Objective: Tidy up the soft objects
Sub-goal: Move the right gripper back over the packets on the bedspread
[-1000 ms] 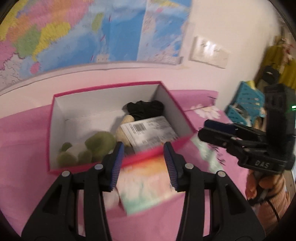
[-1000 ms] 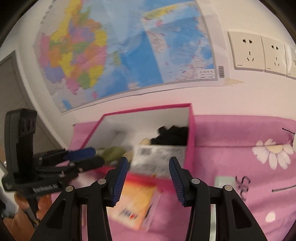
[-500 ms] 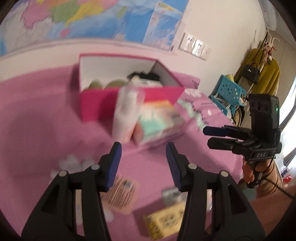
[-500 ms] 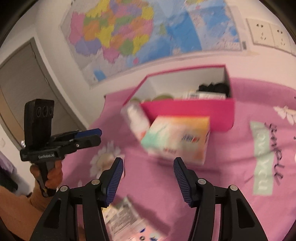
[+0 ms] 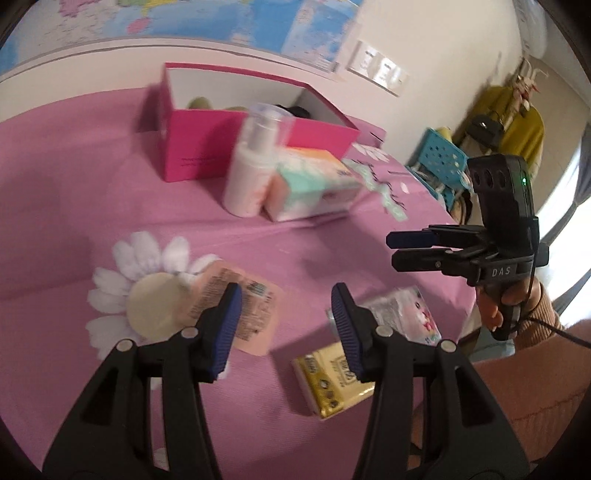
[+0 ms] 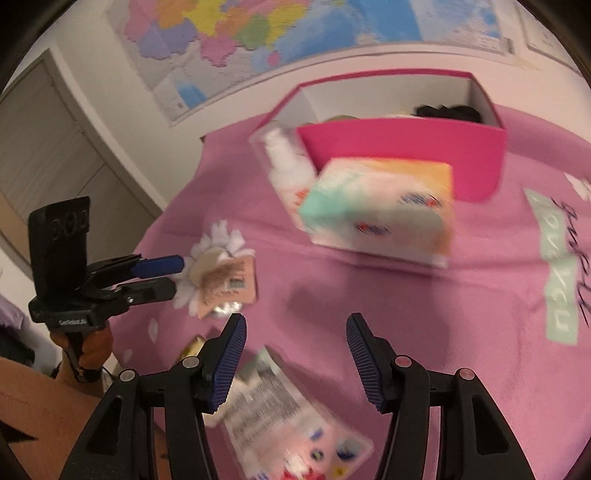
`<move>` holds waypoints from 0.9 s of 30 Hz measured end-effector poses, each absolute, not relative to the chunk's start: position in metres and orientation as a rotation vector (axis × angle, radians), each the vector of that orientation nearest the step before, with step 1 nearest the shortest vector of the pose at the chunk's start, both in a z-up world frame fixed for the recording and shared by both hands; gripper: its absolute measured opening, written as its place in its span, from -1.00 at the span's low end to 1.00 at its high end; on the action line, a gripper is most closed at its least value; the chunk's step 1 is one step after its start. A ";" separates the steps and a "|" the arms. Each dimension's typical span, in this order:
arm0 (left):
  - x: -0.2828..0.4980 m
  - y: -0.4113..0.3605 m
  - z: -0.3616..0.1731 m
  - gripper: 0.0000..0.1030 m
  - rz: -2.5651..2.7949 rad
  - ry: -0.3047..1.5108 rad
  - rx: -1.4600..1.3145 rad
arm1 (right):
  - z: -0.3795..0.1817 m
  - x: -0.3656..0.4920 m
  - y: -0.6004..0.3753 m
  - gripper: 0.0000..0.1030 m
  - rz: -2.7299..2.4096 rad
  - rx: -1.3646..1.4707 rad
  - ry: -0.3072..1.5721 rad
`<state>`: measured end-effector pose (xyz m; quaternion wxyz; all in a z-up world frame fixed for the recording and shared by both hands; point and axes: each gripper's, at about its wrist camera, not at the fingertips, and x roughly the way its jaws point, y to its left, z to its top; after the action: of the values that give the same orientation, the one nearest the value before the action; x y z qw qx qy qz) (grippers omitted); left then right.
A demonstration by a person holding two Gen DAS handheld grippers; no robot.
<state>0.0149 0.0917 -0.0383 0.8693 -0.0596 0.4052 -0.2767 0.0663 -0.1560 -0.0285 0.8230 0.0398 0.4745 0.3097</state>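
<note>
A pink open box (image 5: pixel 207 147) (image 6: pixel 402 151) stands at the back of the pink cloth, with green plush and a black soft thing inside. A tissue pack (image 5: pixel 314 184) (image 6: pixel 380 206) and a white bottle (image 5: pixel 251 170) (image 6: pixel 288 170) stand in front of it. A peach packet (image 5: pixel 236 295) (image 6: pixel 229 280), a gold packet (image 5: pixel 332 380) and a clear cartoon packet (image 5: pixel 406 317) (image 6: pixel 291 417) lie near the front. My left gripper (image 5: pixel 286 328) (image 6: pixel 157 273) is open and empty above the peach packet. My right gripper (image 6: pixel 295 354) (image 5: pixel 406 249) is open and empty above the cartoon packet.
A map hangs on the wall (image 6: pixel 258 33) behind the box. A blue basket (image 5: pixel 439 162) and yellow clothes (image 5: pixel 517 125) are off the table's right edge. A door (image 6: pixel 48 147) is at the left. The table's front edge is close to both hands.
Both grippers have pulled back from the box toward the table's front and dropped lower. The packets at the front have come into view. Both stay open.
</note>
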 end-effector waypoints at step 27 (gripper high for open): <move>-0.019 0.040 -0.059 0.00 -0.610 0.958 -0.064 | -0.052 0.033 -0.136 0.09 0.784 -0.101 1.065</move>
<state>-0.0187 0.0404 -0.0589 0.8427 -0.0304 0.4535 -0.2886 0.0330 -0.1359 -0.0521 0.7880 -0.0469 0.4943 0.3639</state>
